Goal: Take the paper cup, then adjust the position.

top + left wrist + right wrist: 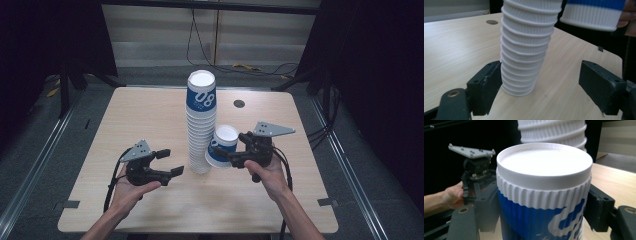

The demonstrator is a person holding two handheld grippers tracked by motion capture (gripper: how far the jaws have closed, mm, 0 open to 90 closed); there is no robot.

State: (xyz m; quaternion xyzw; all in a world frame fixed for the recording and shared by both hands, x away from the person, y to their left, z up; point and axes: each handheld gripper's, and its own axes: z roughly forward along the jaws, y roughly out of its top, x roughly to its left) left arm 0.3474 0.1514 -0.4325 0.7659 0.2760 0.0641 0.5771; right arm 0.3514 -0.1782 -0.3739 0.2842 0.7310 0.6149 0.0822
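Observation:
A tall stack of upside-down ribbed paper cups (200,125) stands mid-table, its top cup banded blue with "08". My left gripper (170,162) is open just left of the stack's base. In the left gripper view the stack's base (524,50) rises between my spread jaws, close to the left pad (490,82); I cannot tell whether they touch. My right gripper (235,149) is shut on a single blue-and-white cup (222,145), held tilted just right of the stack's lower part. In the right gripper view that cup (544,195) sits bottom-up between both jaws, with the stack (554,131) behind.
The light wooden table (150,115) has a small round hole (239,103) near its far edge. Dark curtains hang at both sides and cables (250,67) lie on the floor behind. The held cup (594,12) hangs at the upper right of the left gripper view.

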